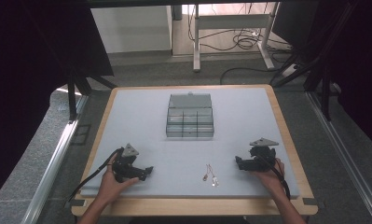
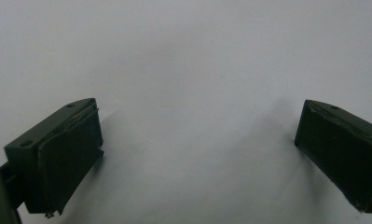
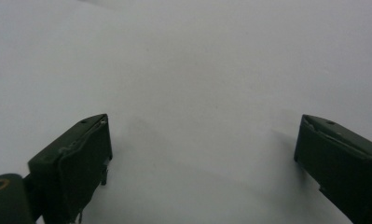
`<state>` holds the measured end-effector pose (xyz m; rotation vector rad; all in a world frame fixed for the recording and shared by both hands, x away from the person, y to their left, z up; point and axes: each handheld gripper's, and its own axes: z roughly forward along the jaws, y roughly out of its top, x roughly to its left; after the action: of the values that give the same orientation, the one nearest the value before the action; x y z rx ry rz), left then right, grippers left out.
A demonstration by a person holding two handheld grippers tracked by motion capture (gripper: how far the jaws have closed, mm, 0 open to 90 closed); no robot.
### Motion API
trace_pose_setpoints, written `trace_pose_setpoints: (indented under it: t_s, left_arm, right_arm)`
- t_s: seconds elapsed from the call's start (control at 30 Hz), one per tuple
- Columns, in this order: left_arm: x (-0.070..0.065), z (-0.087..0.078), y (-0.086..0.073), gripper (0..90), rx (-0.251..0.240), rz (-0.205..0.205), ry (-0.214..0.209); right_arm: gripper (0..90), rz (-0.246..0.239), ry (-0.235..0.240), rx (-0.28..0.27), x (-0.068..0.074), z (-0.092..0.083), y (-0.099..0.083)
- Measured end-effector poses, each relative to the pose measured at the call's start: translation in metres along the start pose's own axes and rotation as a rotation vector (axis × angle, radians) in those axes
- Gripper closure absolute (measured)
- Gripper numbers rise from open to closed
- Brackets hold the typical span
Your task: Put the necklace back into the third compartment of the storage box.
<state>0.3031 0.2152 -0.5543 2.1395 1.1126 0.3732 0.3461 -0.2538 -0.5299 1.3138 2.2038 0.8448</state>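
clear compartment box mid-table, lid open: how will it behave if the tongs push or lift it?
The clear compartment box looks like thin plastic with nothing visible in its cells, so probably light and apt to slide on the smooth grey mat. Its raised lid may flop or shift the balance backward when lifted. Low and wide, so unlikely to tip from a push.

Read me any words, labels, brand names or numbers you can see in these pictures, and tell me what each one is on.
None can be read.
The clear compartment box: no label shows.
The two small items on the grey mat: too small to show any marking.
The left claw and the right claw: plain black jaws, no printing.
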Motion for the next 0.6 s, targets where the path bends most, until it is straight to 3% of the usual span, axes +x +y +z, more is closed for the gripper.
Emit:
trace_pose_setpoints:
  t_s: [0.17,0.6]
  left_arm:
    - [0.000,0.000,0.000,0.5,0.000,0.002,0.000]
    - [0.000,0.000,0.000,0.5,0.000,0.002,0.000]
  right_arm:
    - [7.6,-0.015,0.026,-0.010,-0.004,-0.005,-0.005]
    - [15.7,-0.001,0.020,-0.024,-0.008,-0.012,-0.008]
